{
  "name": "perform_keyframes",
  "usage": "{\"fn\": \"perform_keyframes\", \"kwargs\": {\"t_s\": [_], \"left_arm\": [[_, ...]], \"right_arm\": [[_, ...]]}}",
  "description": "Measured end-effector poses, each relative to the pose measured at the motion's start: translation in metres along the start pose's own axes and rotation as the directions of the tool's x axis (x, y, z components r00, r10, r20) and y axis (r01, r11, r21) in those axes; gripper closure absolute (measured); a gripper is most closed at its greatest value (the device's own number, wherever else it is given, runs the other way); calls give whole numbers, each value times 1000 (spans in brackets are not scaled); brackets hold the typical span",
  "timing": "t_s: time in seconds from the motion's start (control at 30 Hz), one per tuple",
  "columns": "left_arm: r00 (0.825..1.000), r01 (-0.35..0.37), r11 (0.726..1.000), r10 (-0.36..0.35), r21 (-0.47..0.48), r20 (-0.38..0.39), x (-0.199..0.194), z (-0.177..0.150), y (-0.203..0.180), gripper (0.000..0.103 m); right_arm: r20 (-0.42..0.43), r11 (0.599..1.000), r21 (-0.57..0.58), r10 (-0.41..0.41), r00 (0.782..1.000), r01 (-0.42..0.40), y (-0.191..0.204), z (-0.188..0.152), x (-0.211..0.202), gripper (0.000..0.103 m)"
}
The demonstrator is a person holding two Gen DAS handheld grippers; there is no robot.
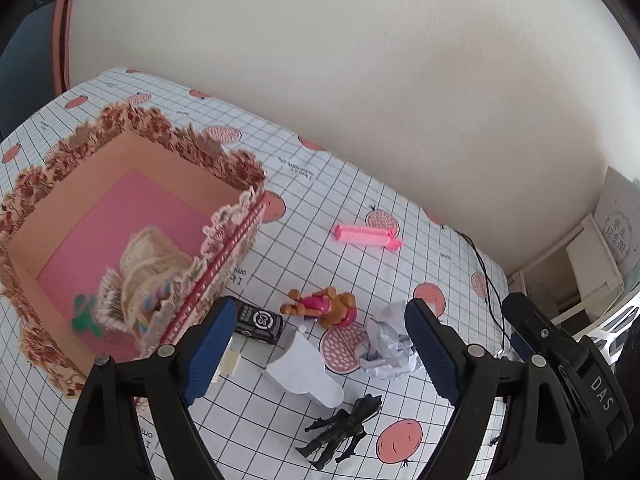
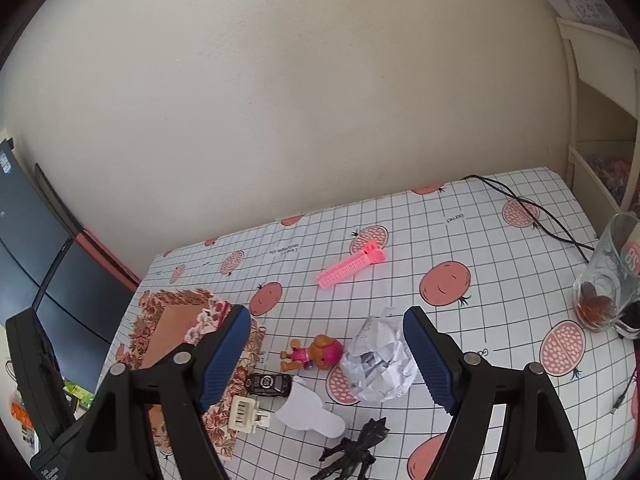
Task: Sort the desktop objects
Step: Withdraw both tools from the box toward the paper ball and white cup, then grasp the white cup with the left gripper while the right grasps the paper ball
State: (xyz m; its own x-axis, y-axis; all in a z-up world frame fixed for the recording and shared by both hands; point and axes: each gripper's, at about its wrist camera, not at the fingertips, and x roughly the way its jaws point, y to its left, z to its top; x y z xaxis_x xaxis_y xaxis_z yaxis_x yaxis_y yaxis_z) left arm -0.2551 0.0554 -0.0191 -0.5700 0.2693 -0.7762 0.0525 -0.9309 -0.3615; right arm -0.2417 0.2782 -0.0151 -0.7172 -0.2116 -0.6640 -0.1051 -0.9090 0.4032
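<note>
- We are working over a table [image 2: 500, 208] under a white grid cloth printed with pink fruit, pushed against a plain cream wall; a dark monitor is standing at the far left.
- The lace-trimmed storage box [image 1: 120, 184] is sitting at the left, already holding a woven pouch; we are judging its card walls light and easy to dent, so drops should go in from above.
- The crumpled paper ball [image 2: 380, 364] is lying near centre, just right of the dog; it is light and springy, so a wide pinch across the middle should do.
- The white paper cutout [image 2: 308, 408] is lying flat and looks hard to pinch; an edge is the place.
- The black monster figure [image 2: 356, 452] is lying nearest us, stiff and spiky; its torso is the safest hold.
- The toy dog [image 2: 316, 354] is hard and smooth; we are favouring its body.
- The pink clip [image 2: 352, 266] is lying farther off, rigid and slim.
- The black toy car [image 2: 269, 384] and the cream plug [image 2: 245, 412] are lying beside the box, small and hard.
- The left gripper [image 1: 320, 354] and right gripper [image 2: 328, 354] are both hanging spread wide, grasping nothing.
</note>
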Motion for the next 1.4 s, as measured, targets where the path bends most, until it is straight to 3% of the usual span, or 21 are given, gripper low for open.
{"fn": "perform_keyframes", "kwargs": {"t_s": [0.27,0.73,1.1,1.4], "left_arm": [[986,-24,997,11,-76,-165,55,-18,8,16],[960,-81,992,51,-97,-274,108,-30,10,16],[955,-130,990,107,-63,-278,123,-35,10,18],[950,-200,980,196,6,-244,120,-43,1,28]], "right_arm": [[-84,998,42,-42,996,46,-26,-9,37,22],[-222,993,66,-79,972,95,-43,-30,91,21],[-276,989,92,-88,957,117,-46,-42,124,21],[-283,985,144,-55,958,99,-50,-52,138,21]]}}
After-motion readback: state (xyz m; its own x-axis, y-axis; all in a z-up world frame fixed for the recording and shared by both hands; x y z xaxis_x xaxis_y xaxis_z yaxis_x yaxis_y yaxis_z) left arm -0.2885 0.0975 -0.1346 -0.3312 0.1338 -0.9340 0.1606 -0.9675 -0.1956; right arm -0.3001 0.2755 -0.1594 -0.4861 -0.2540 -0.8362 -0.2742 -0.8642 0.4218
